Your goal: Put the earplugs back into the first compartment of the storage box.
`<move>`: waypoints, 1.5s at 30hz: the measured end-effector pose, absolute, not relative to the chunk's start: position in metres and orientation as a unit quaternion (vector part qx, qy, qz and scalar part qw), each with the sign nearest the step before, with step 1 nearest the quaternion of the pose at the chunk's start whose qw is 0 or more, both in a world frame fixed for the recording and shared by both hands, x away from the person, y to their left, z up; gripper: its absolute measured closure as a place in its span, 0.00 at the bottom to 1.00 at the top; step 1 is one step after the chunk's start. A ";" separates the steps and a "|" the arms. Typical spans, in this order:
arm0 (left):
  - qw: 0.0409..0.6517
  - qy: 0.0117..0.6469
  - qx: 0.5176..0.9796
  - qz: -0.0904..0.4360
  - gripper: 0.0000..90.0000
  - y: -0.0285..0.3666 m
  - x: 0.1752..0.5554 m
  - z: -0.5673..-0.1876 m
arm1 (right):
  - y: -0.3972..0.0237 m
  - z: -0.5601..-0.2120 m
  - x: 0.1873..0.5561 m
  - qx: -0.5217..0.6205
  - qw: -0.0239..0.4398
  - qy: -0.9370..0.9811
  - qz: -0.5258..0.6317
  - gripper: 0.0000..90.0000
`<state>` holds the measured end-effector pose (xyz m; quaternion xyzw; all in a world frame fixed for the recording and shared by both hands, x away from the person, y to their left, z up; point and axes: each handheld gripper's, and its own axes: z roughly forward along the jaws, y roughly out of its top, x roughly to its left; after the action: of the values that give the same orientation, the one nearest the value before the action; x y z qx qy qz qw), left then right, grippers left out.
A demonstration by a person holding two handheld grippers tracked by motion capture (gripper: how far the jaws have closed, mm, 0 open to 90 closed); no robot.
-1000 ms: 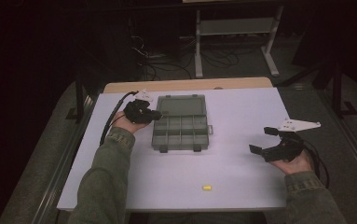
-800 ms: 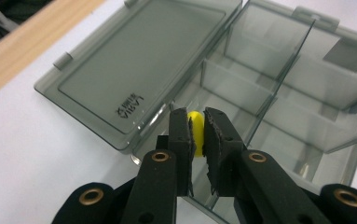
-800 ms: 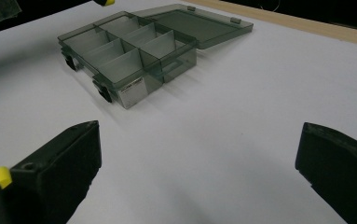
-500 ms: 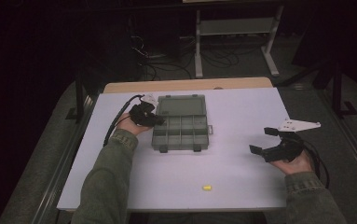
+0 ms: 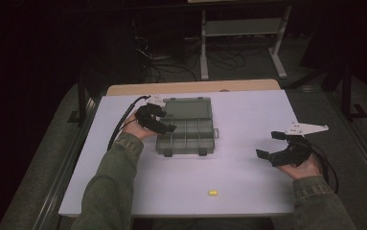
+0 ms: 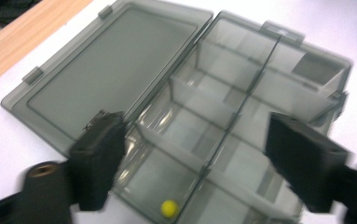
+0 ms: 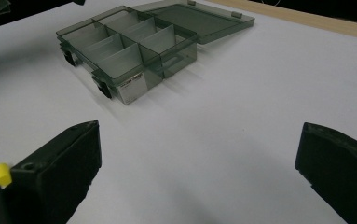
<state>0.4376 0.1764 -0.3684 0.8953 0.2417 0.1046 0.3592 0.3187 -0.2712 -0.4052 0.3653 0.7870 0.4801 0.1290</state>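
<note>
While my left jaws (image 6: pixel 199 163) hang over the organizer box (image 5: pixel 186 125), they have just been opening and now stand spread, nothing pinched between them. A small yellow piece (image 6: pixel 168 208) lies in the compartment right below, at the box's left edge, so I judge the drop-off step as done for this piece. Box sits at desk (image 5: pixel 248 120) centre-left; lid (image 6: pixel 106 70) is folded flat open toward the far side.

Next item, further right: a second yellow piece (image 5: pixel 212 192) lies loose on the desk, near the front edge, well apart from the box and between both hands.

My right jaws (image 5: pixel 273 144) rest at the desk's right side, spread wide, empty, pointed approx. toward the box.

Next move, as I judge it: pick up the loose piece. Req.: lower one set of jaws over it, straddle it, close gently since it's small and may roll, then carry it to an open compartment.
</note>
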 end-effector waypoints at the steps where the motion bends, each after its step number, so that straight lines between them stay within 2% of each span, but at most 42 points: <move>1: 0.359 0.242 0.895 0.105 0.14 0.176 0.438 -0.368 | -0.271 -0.405 0.319 0.365 0.130 0.787 0.481 0.00; 3: 0.364 0.245 0.893 0.106 0.03 0.172 0.433 -0.365 | -0.272 -0.405 0.318 0.366 0.131 0.786 0.481 0.00; 4: 0.366 0.241 0.892 0.108 0.00 0.171 0.432 -0.363 | -0.272 -0.405 0.318 0.367 0.131 0.785 0.481 0.00; 10: 0.388 0.221 0.889 0.105 0.00 0.162 0.418 -0.352 | -0.273 -0.404 0.318 0.367 0.132 0.784 0.483 0.00; 19: 0.380 0.165 0.904 0.103 0.00 0.136 0.394 -0.348 | -0.274 -0.403 0.318 0.367 0.133 0.782 0.486 0.00; 27: 0.388 0.138 0.908 0.082 0.00 0.117 0.376 -0.354 | -0.274 -0.403 0.317 0.367 0.134 0.781 0.487 0.00; 45: 0.358 0.069 0.930 0.044 0.00 0.080 0.335 -0.372 | -0.274 -0.402 0.317 0.364 0.135 0.783 0.486 0.00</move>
<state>0.3349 0.0799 -0.3723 0.9302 0.0688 0.0444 0.3578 0.3172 -0.2738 -0.4024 0.3643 0.7830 0.4858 0.1347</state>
